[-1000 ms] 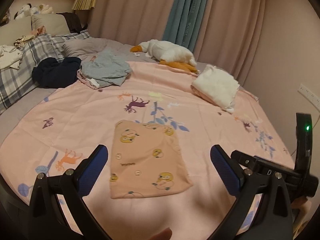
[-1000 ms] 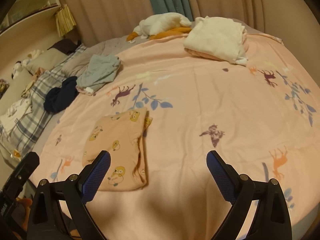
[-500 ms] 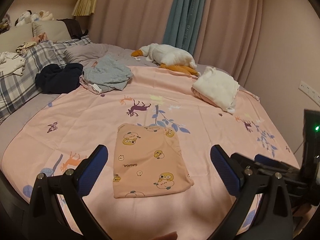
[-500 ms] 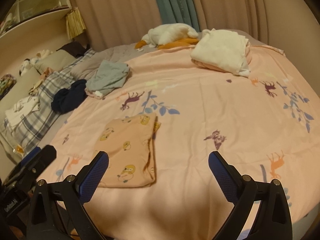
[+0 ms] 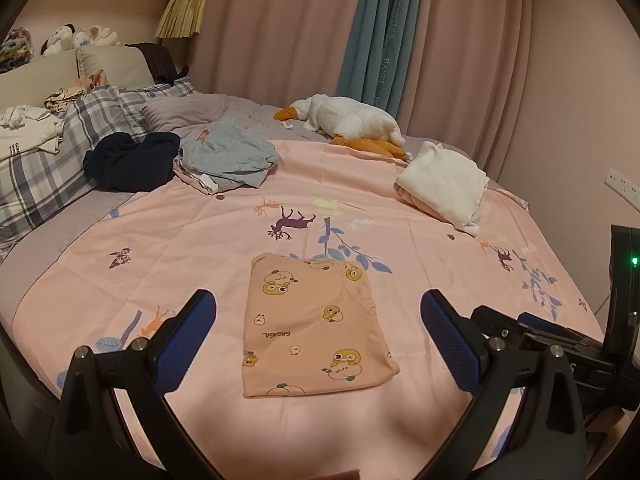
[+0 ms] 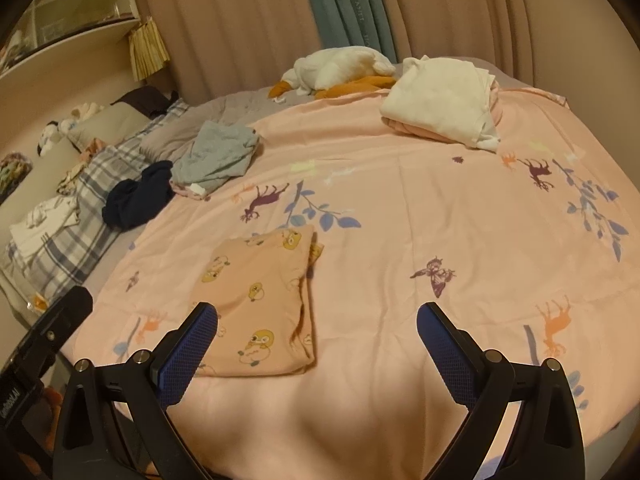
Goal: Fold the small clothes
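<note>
There it is, the peach duck-print garment [image 5: 316, 328], folded into a neat flat rectangle and lying on the pink bedspread [image 5: 200, 240], just this side of the printed blue leaf sprig [image 5: 344, 252]. From the right wrist view the same garment [image 6: 260, 300] sits left of centre, its doubled edge stacked along the right side.

Both tools hang above the near edge of the spread, clear of the garment. The left gripper [image 5: 318, 332] has its jaws spread wide, blue pads either side of the garment with nothing between them. The right gripper [image 6: 318, 340] is equally wide apart and empty, its left pad over the garment's near corner in the view, no contact visible.

Further out from the garment, beyond the leaf sprig, a grey-blue crumpled garment [image 5: 228, 156] lies at the spread's far left edge, a dark navy bundle [image 5: 128, 160] touching it on the left, against the plaid pillow [image 5: 44, 168]. Far right of the garment sits a folded white pile [image 5: 444, 180], and behind that a plush goose [image 5: 352, 124] rests before the curtains [image 5: 280, 28].
</note>
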Demonstrator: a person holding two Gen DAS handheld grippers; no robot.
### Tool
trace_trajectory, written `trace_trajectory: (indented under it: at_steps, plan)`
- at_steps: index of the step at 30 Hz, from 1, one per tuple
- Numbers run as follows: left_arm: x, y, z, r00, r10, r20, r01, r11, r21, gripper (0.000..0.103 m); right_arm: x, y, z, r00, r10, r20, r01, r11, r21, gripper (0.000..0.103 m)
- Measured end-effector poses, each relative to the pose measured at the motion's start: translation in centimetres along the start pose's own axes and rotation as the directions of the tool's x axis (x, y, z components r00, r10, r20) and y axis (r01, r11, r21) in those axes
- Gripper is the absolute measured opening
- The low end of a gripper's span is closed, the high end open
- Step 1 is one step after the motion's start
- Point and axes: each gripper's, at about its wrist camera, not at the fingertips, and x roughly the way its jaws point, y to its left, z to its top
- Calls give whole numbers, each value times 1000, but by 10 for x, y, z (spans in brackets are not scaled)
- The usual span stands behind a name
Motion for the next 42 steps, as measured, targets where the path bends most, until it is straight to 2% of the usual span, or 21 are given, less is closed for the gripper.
trace_trajectory:
  at_steps: [14, 24, 42]
  plan:
    - [4, -8, -5, 1000, 2, -24, -1, 999, 49, 103, 2, 4, -1, 1000, -11, -7, 11, 1000, -15, 99]
    - [3, -3, -4, 999, 52, -12, -52, 998, 39, 103, 3, 6, -2, 1000, -15, -10, 14, 1000, -19, 99]
    - [6, 2, -4, 998, 66, -22, -65, 997, 29, 103, 2, 6, -2, 1000, -20, -14, 20, 1000, -18, 99]
